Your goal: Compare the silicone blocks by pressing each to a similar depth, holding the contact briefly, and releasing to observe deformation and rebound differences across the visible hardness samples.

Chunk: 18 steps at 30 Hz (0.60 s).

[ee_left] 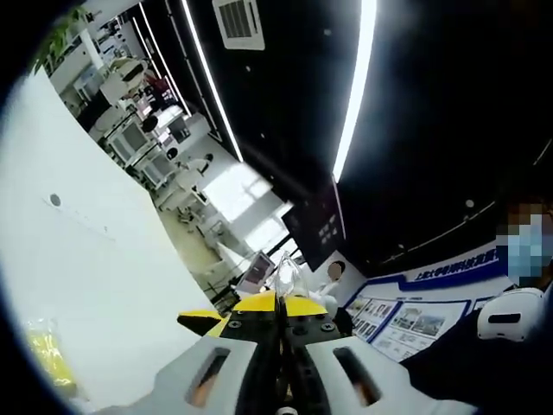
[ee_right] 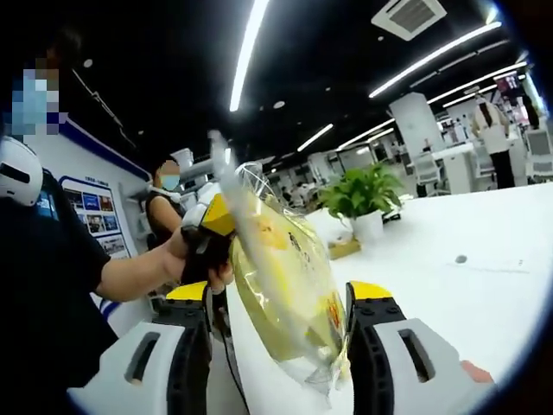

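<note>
I see the clear bag (ee_right: 281, 285) standing upright between my right gripper's (ee_right: 281, 298) parted jaws, its top edge pinched by my left gripper's (ee_left: 278, 304) closed jaws.

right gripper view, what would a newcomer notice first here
A clear plastic bag with yellow contents hangs between the right gripper jaws, pinched at its top by the left gripper in a person's hand. Behind it, a potted plant stands on the white table.

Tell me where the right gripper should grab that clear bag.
Low on the bag's bulging lower part, which already hangs between the right gripper's open jaws; close straight in. The left gripper pinches the top, so the bottom dangles free.
</note>
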{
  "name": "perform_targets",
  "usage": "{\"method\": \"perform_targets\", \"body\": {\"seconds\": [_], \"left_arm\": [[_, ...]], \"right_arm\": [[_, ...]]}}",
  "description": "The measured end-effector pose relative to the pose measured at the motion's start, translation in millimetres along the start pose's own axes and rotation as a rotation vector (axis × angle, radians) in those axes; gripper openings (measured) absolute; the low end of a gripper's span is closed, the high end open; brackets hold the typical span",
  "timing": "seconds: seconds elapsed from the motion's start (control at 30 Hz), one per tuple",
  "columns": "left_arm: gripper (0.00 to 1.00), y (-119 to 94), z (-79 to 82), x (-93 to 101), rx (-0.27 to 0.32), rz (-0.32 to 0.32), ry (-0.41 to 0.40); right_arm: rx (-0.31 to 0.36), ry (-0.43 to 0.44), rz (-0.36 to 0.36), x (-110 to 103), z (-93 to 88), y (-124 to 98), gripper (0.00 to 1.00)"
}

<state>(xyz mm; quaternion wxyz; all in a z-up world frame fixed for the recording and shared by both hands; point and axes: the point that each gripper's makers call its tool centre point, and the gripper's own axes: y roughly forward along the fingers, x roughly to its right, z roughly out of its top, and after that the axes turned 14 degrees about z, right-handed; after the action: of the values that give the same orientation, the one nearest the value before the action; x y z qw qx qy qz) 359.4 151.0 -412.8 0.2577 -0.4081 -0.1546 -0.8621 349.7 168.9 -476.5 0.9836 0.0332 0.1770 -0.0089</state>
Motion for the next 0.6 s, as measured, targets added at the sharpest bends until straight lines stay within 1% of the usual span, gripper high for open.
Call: {"method": "perform_targets", "body": {"seconds": [0.07,0.13,0.23,0.3,0.33,0.43,0.47,0.53,0.6], "left_arm": [[0.00,0.2,0.2,0.3,0.001,-0.001,-0.002],[0.00,0.5,-0.2,1.1,0.001,-0.003,0.000],[0.00,0.6,-0.8,1.2,0.000,-0.003,-0.010],[0.00,0.3,-1.7,1.0,0.001,-0.002,-0.007],[0.00,0.0,-2.0,0.3,0.002,0.000,-0.009],[0.00,-0.3,-2.1,-0.3,0.003,-0.001,-0.014],[0.00,-0.3,-2.3,-0.2,0.003,-0.001,-0.013],[0.00,-0.2,-2.9,0.1,0.003,-0.001,-0.012],[0.00,0.0,-3.2,0.1,0.002,-0.002,-0.013]], "right_arm": [[-0.013,-0.030,-0.030,4.5,-1.4,-2.4,0.66],[-0.016,-0.026,-0.033,5.0,-2.6,-3.5,0.66],[-0.001,-0.035,-0.048,6.8,-0.5,-5.8,0.70],[0.026,-0.074,-0.055,6.5,4.8,-7.4,0.71],[0.033,-0.078,-0.057,5.4,5.7,-8.3,0.72],[0.034,-0.076,-0.053,4.9,5.8,-8.5,0.74],[0.032,-0.085,-0.055,3.9,5.4,-8.3,0.76],[0.015,-0.119,-0.073,5.5,3.4,-8.9,0.84],[0.010,-0.125,-0.083,6.2,2.1,-9.2,0.93]]}}
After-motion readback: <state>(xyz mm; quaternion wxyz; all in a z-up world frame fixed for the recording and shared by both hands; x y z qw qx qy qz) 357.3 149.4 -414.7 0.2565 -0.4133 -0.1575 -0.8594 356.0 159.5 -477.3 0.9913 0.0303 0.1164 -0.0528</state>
